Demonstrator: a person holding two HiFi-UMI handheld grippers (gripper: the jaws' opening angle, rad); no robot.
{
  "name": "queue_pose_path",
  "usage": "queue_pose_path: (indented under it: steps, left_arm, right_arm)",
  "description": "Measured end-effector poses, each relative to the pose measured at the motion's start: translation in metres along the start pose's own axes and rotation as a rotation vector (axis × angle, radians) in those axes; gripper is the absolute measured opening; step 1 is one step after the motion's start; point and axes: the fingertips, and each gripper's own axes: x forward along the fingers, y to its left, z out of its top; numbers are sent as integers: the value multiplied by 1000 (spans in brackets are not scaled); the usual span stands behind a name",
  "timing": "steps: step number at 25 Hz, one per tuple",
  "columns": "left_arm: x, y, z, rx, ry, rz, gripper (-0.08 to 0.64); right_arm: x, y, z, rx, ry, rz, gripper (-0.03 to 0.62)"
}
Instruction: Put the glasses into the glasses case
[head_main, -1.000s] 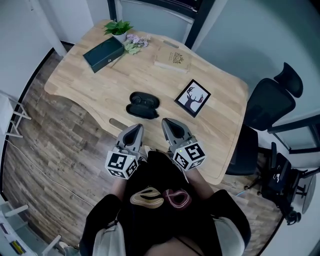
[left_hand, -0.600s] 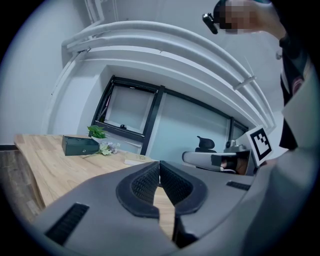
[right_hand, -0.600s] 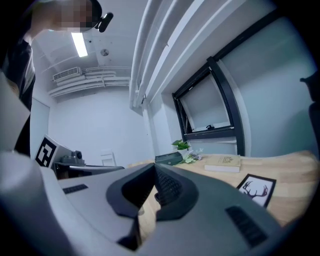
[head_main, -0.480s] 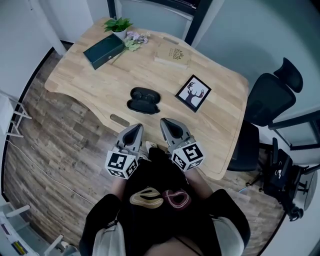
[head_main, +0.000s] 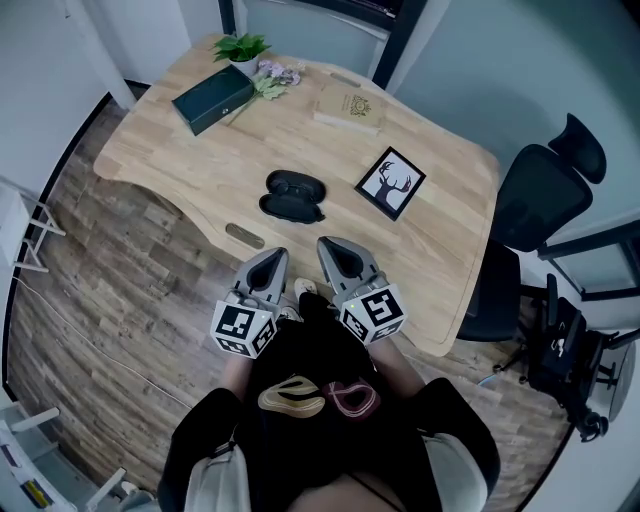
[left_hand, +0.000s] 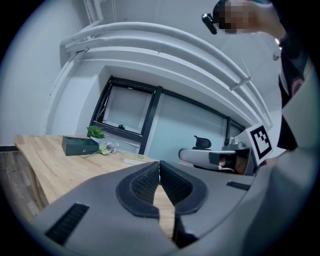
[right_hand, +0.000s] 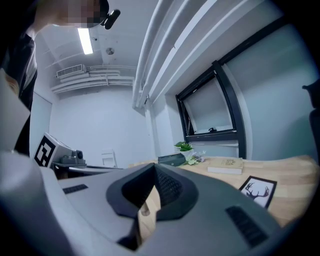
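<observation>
The black glasses case (head_main: 292, 196) lies open on the tabletop (head_main: 180, 150), near the middle and close to the front edge, its 2 halves side by side. What sits inside is too small to make out. At 3 o'clock from it, just beside it, a framed deer picture (head_main: 390, 184) lies flat. At 1 o'clock, farther back, rests a pale book (head_main: 347, 108). At 11 o'clock, well apart, is a dark green box (head_main: 212, 99), with a potted plant (head_main: 241, 48) and a sprig of pale flowers (head_main: 275, 78) next to it at the far corner. At 7 o'clock from the case, an oval slot (head_main: 245, 236) is cut into the wood.

At 6 o'clock from the case, off the front edge, both grippers are held level and point toward the tabletop. The left tongs (head_main: 272, 256) are pressed together at the tips with nothing between them, as the left gripper view shows. The right tongs (head_main: 330, 246) are likewise pressed together and empty. Neither touches the case.

At 3 o'clock beyond the tabletop stands a black office chair (head_main: 535, 210) on the wooden floor (head_main: 90, 290).
</observation>
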Motion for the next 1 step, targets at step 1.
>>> queue_pose_path:
  steps: [1]
  left_arm:
    - [-2, 0, 0, 0, 1, -1, 18]
  right_arm:
    - [0, 3, 0, 0, 0, 3, 11]
